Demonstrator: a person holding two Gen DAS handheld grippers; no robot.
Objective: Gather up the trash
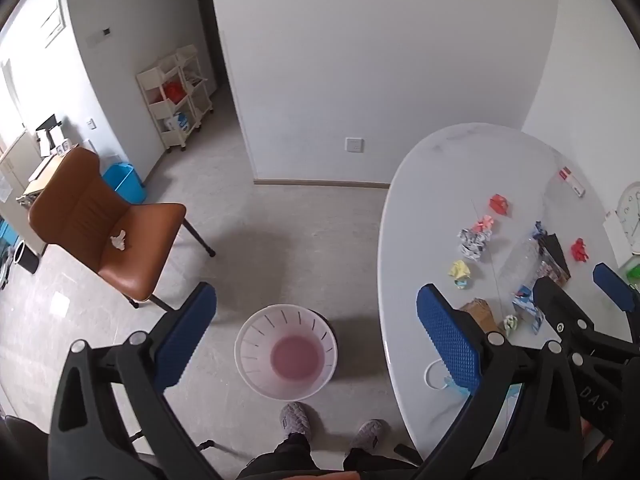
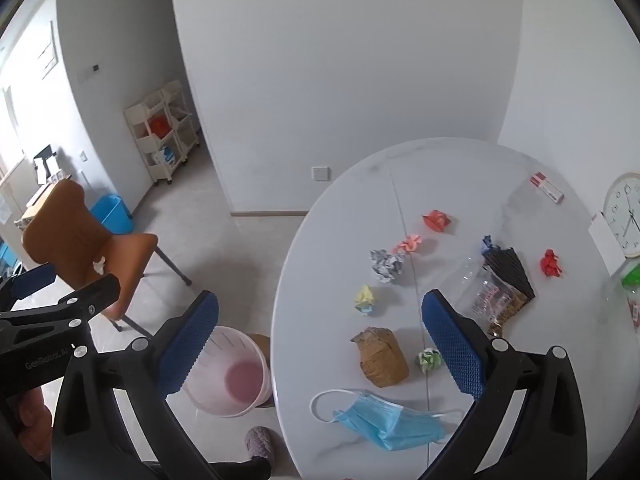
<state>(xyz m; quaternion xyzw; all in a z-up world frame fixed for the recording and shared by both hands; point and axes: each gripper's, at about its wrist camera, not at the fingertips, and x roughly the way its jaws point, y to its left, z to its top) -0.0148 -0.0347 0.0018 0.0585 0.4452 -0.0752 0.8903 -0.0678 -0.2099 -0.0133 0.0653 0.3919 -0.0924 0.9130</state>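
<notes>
Both grippers hang spread wide and empty, tilted down: left gripper (image 1: 316, 336) frames the waste bin (image 1: 286, 352) on the floor, right gripper (image 2: 316, 340) frames the table (image 2: 460, 184) edge, probably a ready pose before the first pick. Bin sits close beside the table's edge, at 9 o'clock of it in the right wrist view, likely so trash can go straight in; it looks empty, pink bottom showing. One blue face mask (image 2: 384, 420) lies nearest, 6 o'clock on the table, an easy first grab by my guess. One brown crumpled bag (image 2: 382, 356) just beyond it, one small green-white wad (image 2: 429, 359) at its 3 o'clock. Toward 12 o'clock, more paper wads: one yellow (image 2: 366, 299), one grey (image 2: 386, 265), one pink (image 2: 410, 243), two red (image 2: 438, 220) (image 2: 551, 263), so six wads in all. One clear plastic bottle (image 2: 472, 280) lies on its side touching one dark snack wrapper (image 2: 506, 284). One small red-white box (image 2: 546, 187) sits at 1 o'clock. One white clock (image 2: 624, 214) leans at 3 o'clock, probably not trash. One brown chair (image 1: 108, 224) stands well apart on the floor, with one white tissue (image 1: 119, 239) on its seat.
</notes>
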